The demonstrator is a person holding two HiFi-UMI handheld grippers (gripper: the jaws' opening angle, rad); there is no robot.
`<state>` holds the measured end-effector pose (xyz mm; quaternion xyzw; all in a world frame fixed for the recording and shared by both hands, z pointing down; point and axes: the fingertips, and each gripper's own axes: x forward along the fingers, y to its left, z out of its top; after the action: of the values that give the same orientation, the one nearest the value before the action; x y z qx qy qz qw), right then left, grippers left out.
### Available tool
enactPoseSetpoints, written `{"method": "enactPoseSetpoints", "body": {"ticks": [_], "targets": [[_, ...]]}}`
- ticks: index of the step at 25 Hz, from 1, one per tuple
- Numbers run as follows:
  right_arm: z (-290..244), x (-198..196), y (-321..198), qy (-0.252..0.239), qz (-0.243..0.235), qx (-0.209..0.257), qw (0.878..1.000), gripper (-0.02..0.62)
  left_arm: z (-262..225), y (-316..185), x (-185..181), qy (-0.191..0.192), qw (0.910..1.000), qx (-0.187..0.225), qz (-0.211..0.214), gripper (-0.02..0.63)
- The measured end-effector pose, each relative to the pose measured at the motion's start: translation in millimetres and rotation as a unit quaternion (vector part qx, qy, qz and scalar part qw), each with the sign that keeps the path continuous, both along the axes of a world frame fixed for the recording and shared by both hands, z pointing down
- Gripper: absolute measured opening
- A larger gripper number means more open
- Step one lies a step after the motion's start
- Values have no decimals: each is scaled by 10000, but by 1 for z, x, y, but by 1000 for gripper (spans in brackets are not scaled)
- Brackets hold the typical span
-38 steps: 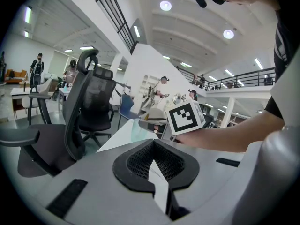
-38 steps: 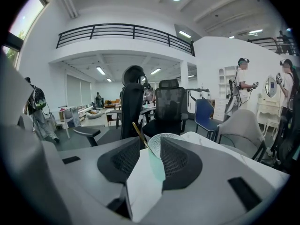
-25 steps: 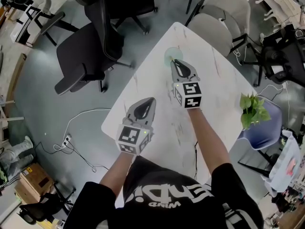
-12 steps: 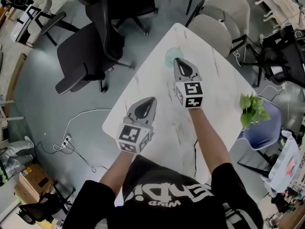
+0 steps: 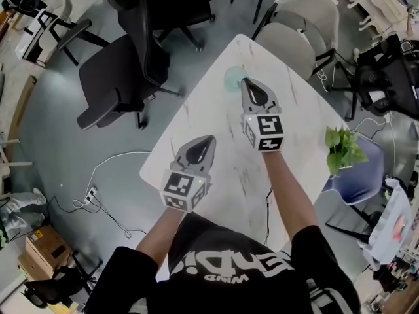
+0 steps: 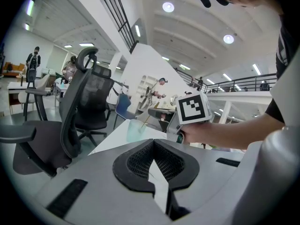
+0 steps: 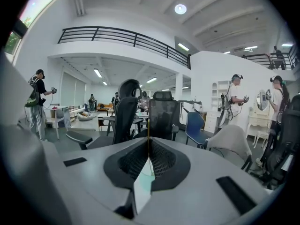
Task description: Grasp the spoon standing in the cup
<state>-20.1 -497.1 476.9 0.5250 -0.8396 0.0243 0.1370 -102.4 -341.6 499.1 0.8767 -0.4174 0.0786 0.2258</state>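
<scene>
Centrally, white marbled desk (image 5: pixel 222 169) amid office chairs (image 5: pixel 121 74); right tool (image 5: pixel 244 82) clamps spoon (image 7: pixel 148 128) by cup (image 5: pixel 232 78); left tool (image 5: pixel 210 137) closed, empty

Black white-lettered T-shirt (image 5: pixel 229 270), grey left gripper (image 5: pixel 209 138), grey right gripper (image 5: pixel 246 82), black-and-white marker cubes (image 5: pixel 185 190)

The cup (image 5: pixel 233 78) is a pale green, see-through tumbler standing upright near the far corner of the white tabletop (image 5: pixel 216 113). Of the spoon (image 7: pixel 148 128) only a thin, gold-coloured handle shows. It rises from the cup with a slight lean, pinched between the closed tongs of the right gripper (image 7: pixel 149 143).
</scene>
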Motion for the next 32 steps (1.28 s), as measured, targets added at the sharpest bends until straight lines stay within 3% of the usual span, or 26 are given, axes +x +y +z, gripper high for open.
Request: {"method": "enactPoseSetpoints", "body": {"ticks": [16,32], "targets": [[-55,25,53,-354,-23,467,9983,14,-16,31,11,-102,9999,99,56,14],[-83,45,169,-784,-36,480,9958,15,-45,94,34,-98,9991,348,205,14]]}}
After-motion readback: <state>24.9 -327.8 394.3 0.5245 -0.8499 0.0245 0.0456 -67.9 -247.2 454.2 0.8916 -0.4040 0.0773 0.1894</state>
